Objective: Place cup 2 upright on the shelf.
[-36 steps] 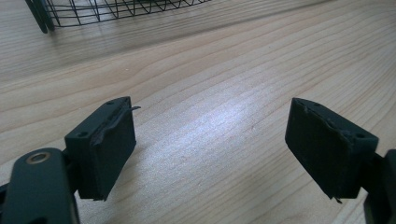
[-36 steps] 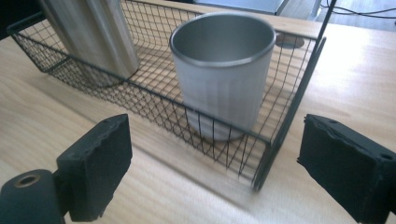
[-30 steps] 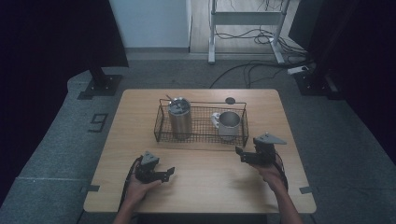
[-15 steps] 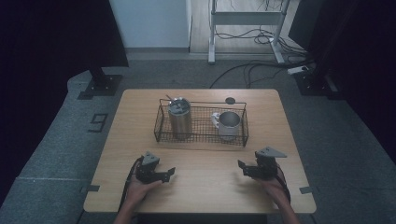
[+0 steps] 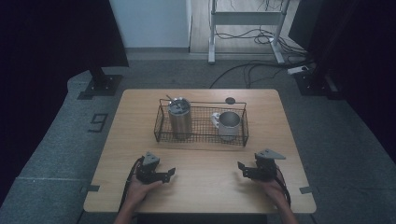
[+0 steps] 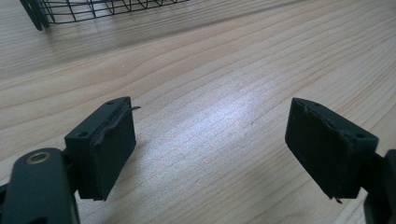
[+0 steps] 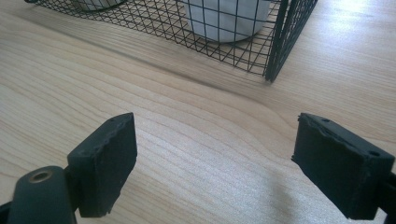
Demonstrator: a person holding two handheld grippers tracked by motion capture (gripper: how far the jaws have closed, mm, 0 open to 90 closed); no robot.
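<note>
A black wire basket (image 5: 201,138) stands mid-table on the wooden table (image 5: 205,191). Inside it a tall steel tumbler (image 5: 180,117) with a lid sits at the left and a metal mug (image 5: 229,125) at the right. My left gripper (image 5: 169,174) rests low over the near left of the table, its jaws wide apart over bare wood (image 6: 210,121), so it is open. My right gripper (image 5: 241,168) sits at the near right, also open with nothing between its pads (image 7: 215,135). In the right gripper view the basket's corner (image 7: 275,51) and the mug (image 7: 224,18) lie just ahead.
A small dark round disc (image 5: 230,100) lies behind the basket near the far edge. Bare wood lies between the basket and the two grippers. Grey carpet surrounds the table, with cables and a stand's legs (image 5: 212,56) beyond it.
My right gripper has come down and back toward the near edge, ending low over the table. The left gripper has stayed put. Both stay open.
</note>
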